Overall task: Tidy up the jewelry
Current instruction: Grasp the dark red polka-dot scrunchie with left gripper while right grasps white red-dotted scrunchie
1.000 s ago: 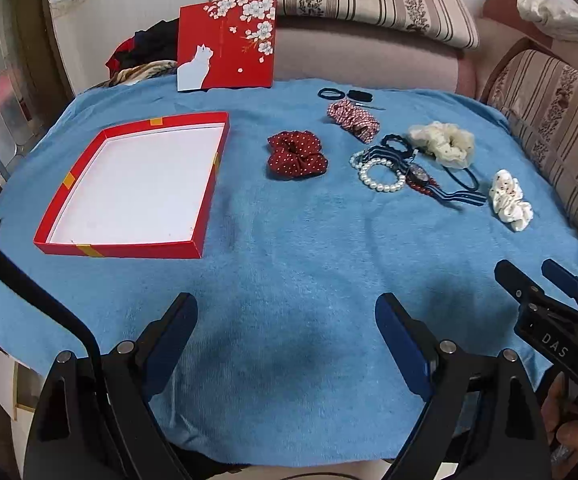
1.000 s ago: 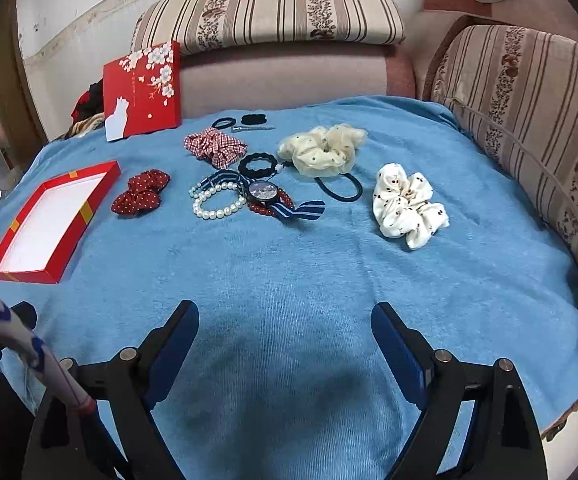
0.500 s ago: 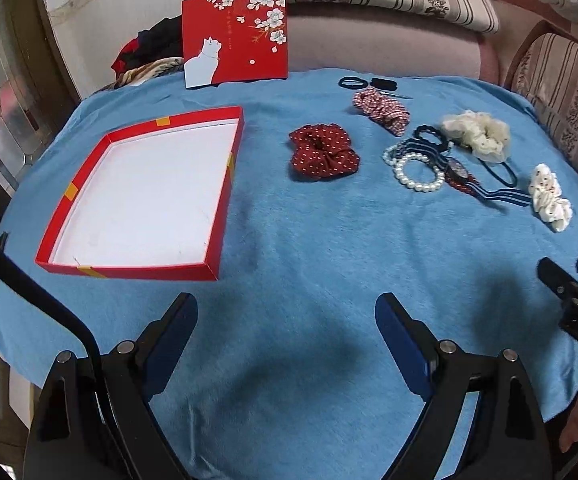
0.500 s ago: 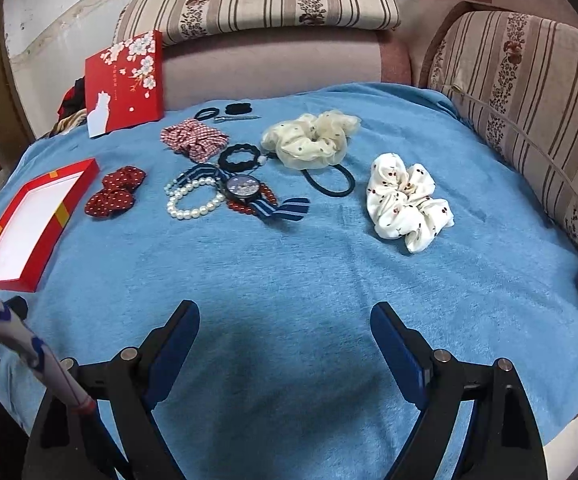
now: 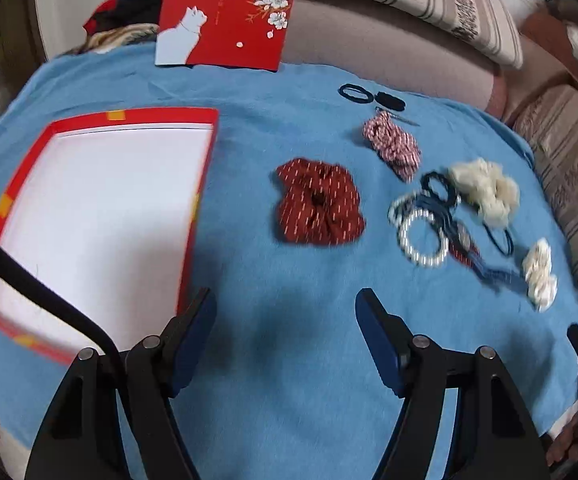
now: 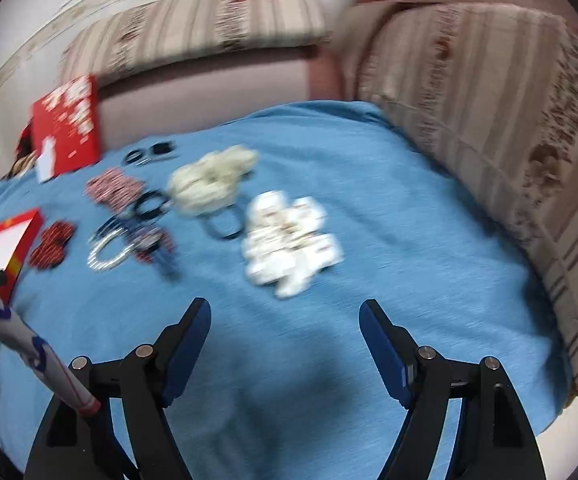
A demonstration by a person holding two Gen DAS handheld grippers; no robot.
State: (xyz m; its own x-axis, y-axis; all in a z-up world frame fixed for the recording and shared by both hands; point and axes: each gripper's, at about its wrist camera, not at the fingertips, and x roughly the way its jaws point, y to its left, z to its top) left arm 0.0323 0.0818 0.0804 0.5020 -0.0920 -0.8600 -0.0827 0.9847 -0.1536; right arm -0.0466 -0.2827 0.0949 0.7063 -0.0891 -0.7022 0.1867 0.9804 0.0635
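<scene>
Scrunchies, bracelets and hair ties lie on a blue cloth (image 5: 289, 360). My left gripper (image 5: 285, 304) hovers just short of the dark red scrunchie (image 5: 319, 202); its jaws are closing with nothing between them. An open red tray (image 5: 89, 204) with a white floor lies to its left. Right of the scrunchie are a pearl bracelet (image 5: 423, 236), a checked scrunchie (image 5: 393, 146) and a cream scrunchie (image 5: 485, 190). My right gripper (image 6: 285, 316) hangs just short of the white dotted scrunchie (image 6: 289, 240); its jaws are closing on nothing. The pearl bracelet (image 6: 109, 254) and red tray (image 6: 5, 248) show at its left.
The red lid with a white cat (image 5: 229, 12) leans against the striped sofa (image 6: 489, 120) behind the cloth. Black hair ties (image 5: 355, 94) lie at the back. The sofa arm bounds the right side. The right view is blurred by motion.
Both grippers have moved forward over the cloth toward the jewelry, and both pairs of jaws have narrowed. The left one now stands close to the dark red scrunchie, the right one close to the white scrunchie.
</scene>
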